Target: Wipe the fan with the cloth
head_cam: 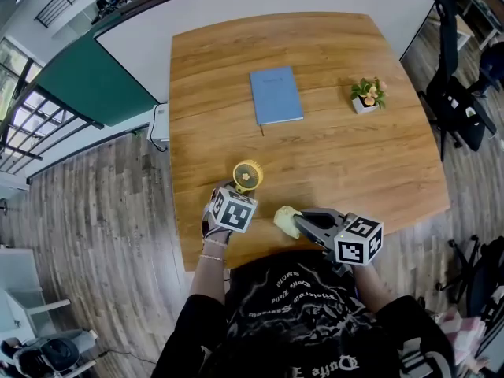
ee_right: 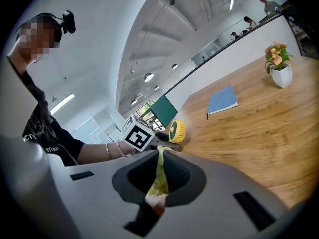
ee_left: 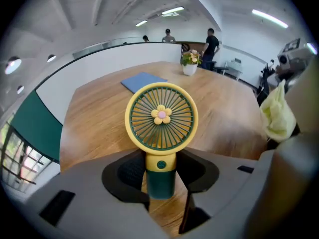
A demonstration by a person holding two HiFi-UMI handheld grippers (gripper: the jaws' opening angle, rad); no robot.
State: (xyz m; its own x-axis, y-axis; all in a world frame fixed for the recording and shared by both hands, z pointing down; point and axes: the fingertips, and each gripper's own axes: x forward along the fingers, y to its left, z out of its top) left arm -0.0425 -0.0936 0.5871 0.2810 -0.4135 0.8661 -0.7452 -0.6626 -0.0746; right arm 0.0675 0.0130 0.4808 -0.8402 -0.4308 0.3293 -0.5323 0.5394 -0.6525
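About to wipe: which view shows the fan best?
Left gripper view: the fan faces the camera, grille and handle clear between the left tongs. Head view shows it small from above; right gripper view, small and oblique past the cloth.

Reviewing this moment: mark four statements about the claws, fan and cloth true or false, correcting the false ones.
1. The left claw grips the fan by its green handle. True.
2. The right claw is empty. False: it is shut on the yellow cloth.
3. The cloth is pressed against the fan's grille. False: the two are apart.
4. A blue notebook lies flat on the table. True.
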